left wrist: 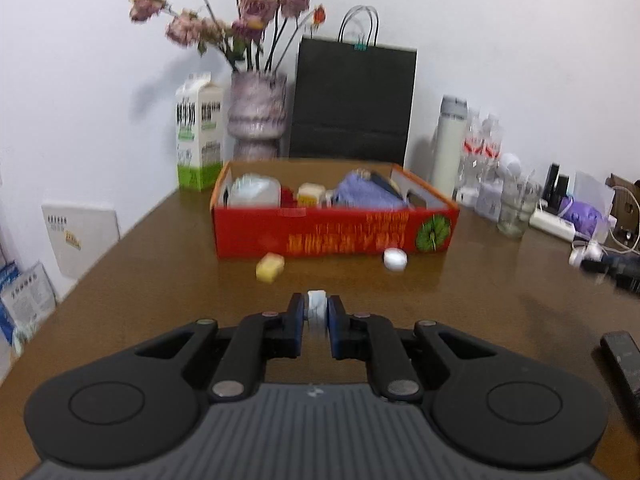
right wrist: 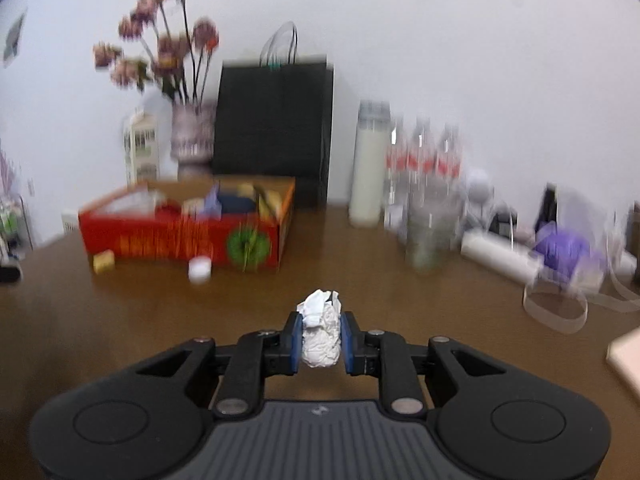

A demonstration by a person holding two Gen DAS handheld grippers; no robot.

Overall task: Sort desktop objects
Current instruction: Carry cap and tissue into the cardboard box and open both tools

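Two grippers pinch crumpled paper (right wrist: 321,334), perhaps eraser (left wrist: 316,309).

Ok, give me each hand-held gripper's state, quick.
Left hand-held gripper: shut on a small white object, too blurred to identify.
Right hand-held gripper: shut on a crumpled white paper ball.

a crumpled white paper ball (right wrist: 321,334), a small white block (left wrist: 317,309), each clamped between blue pads.

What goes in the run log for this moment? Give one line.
left gripper: shut on small white block | right gripper: shut on crumpled paper ball | red box: ahead | yellow cube, white cap: loose on table
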